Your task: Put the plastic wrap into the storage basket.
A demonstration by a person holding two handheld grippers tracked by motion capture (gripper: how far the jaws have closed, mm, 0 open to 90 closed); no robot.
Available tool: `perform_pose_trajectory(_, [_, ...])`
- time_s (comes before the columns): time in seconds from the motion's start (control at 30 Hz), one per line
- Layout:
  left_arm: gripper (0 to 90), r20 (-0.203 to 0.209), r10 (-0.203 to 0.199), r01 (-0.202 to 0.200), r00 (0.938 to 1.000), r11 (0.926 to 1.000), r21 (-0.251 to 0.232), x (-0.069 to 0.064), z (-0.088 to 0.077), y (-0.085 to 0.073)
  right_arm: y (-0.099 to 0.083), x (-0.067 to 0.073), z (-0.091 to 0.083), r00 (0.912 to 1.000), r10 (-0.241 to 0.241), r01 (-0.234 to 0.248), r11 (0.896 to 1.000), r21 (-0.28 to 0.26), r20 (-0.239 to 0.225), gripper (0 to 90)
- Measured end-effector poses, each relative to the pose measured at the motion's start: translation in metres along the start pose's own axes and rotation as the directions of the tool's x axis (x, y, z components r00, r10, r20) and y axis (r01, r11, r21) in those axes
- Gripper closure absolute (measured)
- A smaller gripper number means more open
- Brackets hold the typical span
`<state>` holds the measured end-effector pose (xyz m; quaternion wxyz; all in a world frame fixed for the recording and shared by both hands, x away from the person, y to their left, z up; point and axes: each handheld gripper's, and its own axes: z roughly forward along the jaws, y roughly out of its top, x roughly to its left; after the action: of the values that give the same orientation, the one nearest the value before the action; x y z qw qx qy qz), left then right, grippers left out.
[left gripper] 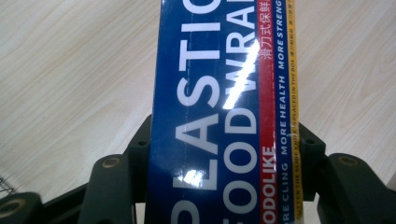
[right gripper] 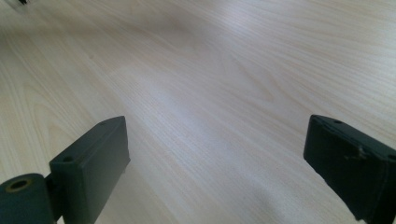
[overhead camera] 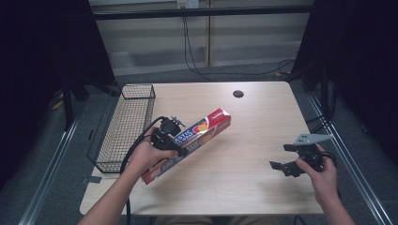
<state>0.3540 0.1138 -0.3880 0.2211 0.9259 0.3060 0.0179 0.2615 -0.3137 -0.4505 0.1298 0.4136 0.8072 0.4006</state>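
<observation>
A long plastic food wrap box (overhead camera: 195,138), blue and red with white lettering, is held tilted above the table, its red end pointing to the far right. My left gripper (overhead camera: 180,149) is shut on the box near its middle. In the left gripper view the box (left gripper: 224,112) runs up between the two black jaws, which press on both its sides. My right gripper (overhead camera: 280,159) hovers at the table's right side, open, with nothing between its fingers (right gripper: 91,163); beneath it lies bare wood.
A black wire basket (overhead camera: 126,124) stands along the table's left edge, just left of my left hand. A small dark round hole (overhead camera: 238,93) sits near the table's far edge. Cables hang beyond the table at the back.
</observation>
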Motion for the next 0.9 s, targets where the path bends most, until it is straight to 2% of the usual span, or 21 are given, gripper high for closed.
perform_pose_trajectory(0.07, [42.7, -0.004, -0.015, 0.015, 0.9999, 0.9999, -0.006, 0.001, -0.002, 0.000, 0.000, 0.000, 0.000, 1.0000, 0.001, -0.001, 1.000, 0.001, 0.002, 6.3])
perform_pose_trajectory(0.13, [42.7, -0.010, -0.008, 0.008, 0.9999, 1.0000, 0.001, 0.002, -0.003, 0.000, 0.000, 0.000, 0.000, 1.0000, 0.001, -0.001, 1.000, 0.000, 0.004, 6.3])
perform_pose_trajectory(0.37, [42.7, -0.026, -0.039, 0.038, 0.9989, 0.9992, -0.012, 0.008, -0.012, 0.002, 0.001, -0.001, -0.002, 1.0000, 0.004, -0.004, 1.000, -0.009, 0.007, 6.2])
perform_pose_trajectory(0.7, [42.7, -0.037, -0.053, 0.052, 0.9979, 0.9985, -0.018, 0.013, -0.020, 0.004, 0.001, -0.001, -0.002, 1.0000, 0.005, -0.005, 1.000, -0.018, 0.007, 6.4])
perform_pose_trajectory(0.73, [42.7, -0.043, -0.045, 0.045, 0.9981, 0.9989, -0.017, 0.013, -0.022, 0.004, 0.000, -0.001, -0.002, 0.9999, 0.014, -0.014, 1.000, -0.018, 0.000, 6.5])
perform_pose_trajectory(0.8, [42.7, -0.049, -0.060, 0.059, 0.9970, 0.9980, -0.020, 0.015, -0.026, 0.005, 0.000, -0.001, -0.001, 0.9999, 0.010, -0.010, 1.000, -0.015, -0.001, 6.5])
perform_pose_trajectory(0.9, [42.7, -0.053, -0.061, 0.060, 0.9967, 0.9979, -0.026, 0.017, -0.030, 0.005, 0.000, -0.001, -0.001, 0.9999, 0.012, -0.012, 1.000, -0.015, 0.001, 6.5])
